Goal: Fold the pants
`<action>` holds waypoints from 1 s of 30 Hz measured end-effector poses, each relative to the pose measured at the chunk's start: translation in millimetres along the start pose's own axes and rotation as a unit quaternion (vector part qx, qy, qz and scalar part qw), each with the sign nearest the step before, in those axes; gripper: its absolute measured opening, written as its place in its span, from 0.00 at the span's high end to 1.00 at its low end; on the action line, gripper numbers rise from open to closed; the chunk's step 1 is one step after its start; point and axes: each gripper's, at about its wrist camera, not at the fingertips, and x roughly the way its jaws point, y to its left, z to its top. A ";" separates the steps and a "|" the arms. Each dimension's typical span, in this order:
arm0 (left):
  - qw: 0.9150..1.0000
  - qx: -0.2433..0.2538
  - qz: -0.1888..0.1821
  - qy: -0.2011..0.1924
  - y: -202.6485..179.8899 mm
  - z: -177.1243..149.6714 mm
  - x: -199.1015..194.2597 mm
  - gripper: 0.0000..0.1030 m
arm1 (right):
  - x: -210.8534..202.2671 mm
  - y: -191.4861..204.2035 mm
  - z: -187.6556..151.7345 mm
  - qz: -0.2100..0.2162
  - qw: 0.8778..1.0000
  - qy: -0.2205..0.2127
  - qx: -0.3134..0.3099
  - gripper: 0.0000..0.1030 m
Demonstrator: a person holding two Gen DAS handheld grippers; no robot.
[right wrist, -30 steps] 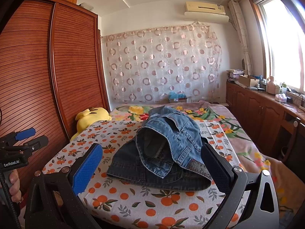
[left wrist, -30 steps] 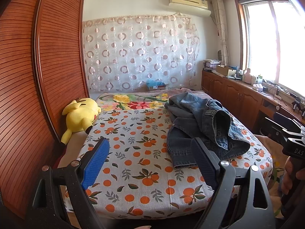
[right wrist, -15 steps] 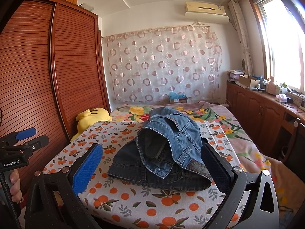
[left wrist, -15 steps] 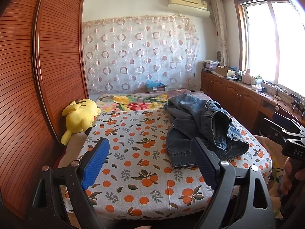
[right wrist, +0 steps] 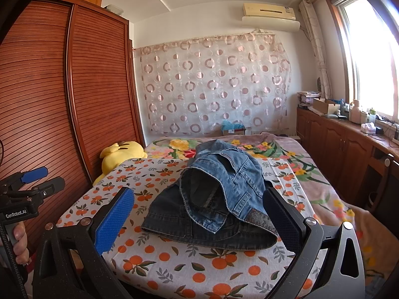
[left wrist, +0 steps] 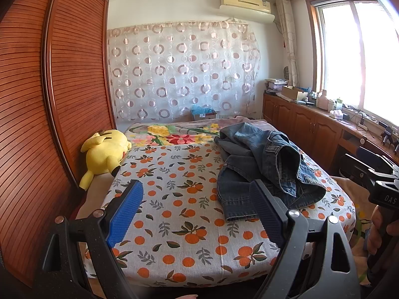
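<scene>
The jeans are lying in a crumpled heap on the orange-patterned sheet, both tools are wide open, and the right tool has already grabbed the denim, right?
Not quite. The jeans do lie crumpled on the orange-patterned sheet, and both tools are open, but the right tool has grabbed nothing: the right wrist view shows its fingers spread, short of the denim. The left tool is also empty.

Bed [left wrist: 174,224] covered by an orange-print sheet [left wrist: 189,234], occupying the lower centre. Crumpled denim pants [left wrist: 261,172] lie right of centre; yellow plush toy [left wrist: 104,152] at left edge; floral blanket [left wrist: 174,134] across the far end.
</scene>
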 end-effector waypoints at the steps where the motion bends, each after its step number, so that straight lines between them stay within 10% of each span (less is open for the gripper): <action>1: 1.000 0.000 0.000 0.000 0.0 -0.4 0.5 0.15 | 0.0 -0.1 0.0 0.000 1.000 0.000 0.000 0.00; 30: 1.000 0.000 0.000 -0.001 -0.2 0.5 -1.3 0.15 | 0.7 -0.1 0.4 0.000 1.000 0.000 0.001 0.00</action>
